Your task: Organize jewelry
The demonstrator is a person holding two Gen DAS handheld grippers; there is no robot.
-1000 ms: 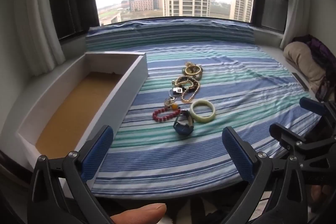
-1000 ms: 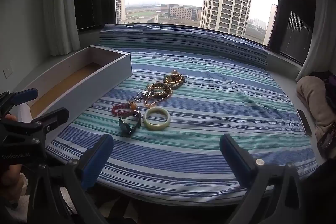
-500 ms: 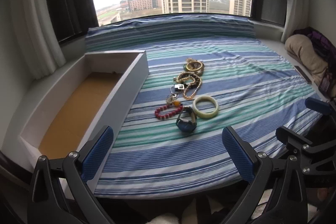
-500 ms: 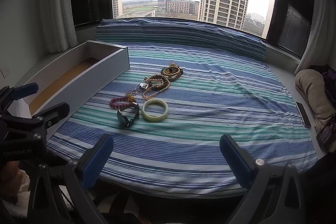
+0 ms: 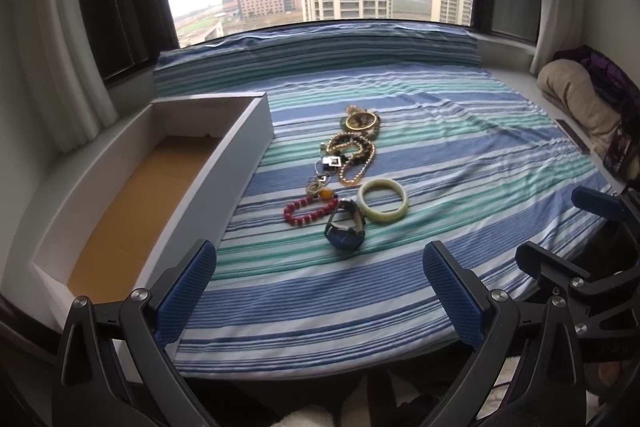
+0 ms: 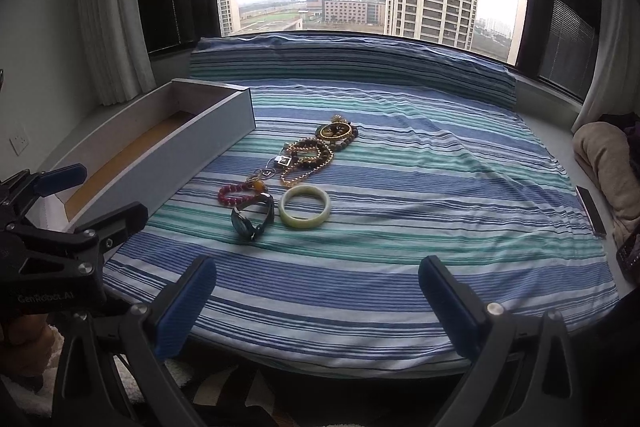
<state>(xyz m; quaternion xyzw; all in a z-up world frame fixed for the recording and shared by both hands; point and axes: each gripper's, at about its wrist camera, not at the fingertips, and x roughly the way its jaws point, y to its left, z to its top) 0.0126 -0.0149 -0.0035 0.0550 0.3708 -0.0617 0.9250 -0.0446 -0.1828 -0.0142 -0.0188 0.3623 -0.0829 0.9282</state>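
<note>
A line of jewelry lies on the striped sheet: a dark blue watch (image 5: 345,230) (image 6: 253,219) nearest me, a pale green bangle (image 5: 383,200) (image 6: 305,207), a red bead bracelet (image 5: 309,211) (image 6: 239,191), gold bead necklaces (image 5: 352,159) (image 6: 307,159) and a gold bangle (image 5: 361,120) (image 6: 335,131) farthest. A long white drawer box (image 5: 244,143) (image 6: 208,139) with a brown bottom lies to the left. My left gripper (image 5: 320,295) is open over the bed's near edge. My right gripper (image 6: 318,297) is open too, short of the watch. Neither holds anything.
The bed (image 5: 460,147) fills a bay window nook, with curtains (image 6: 112,7) at the sides. A beige cushion (image 5: 576,103) and dark clothes lie at the right edge, beside a flat dark object (image 6: 591,209). In each view the other gripper shows at the side.
Both grippers have risen and edged toward the jewelry, which now sits nearer in both views. A fingertip seen under the left gripper one second ago is gone. Both grippers stay open.
</note>
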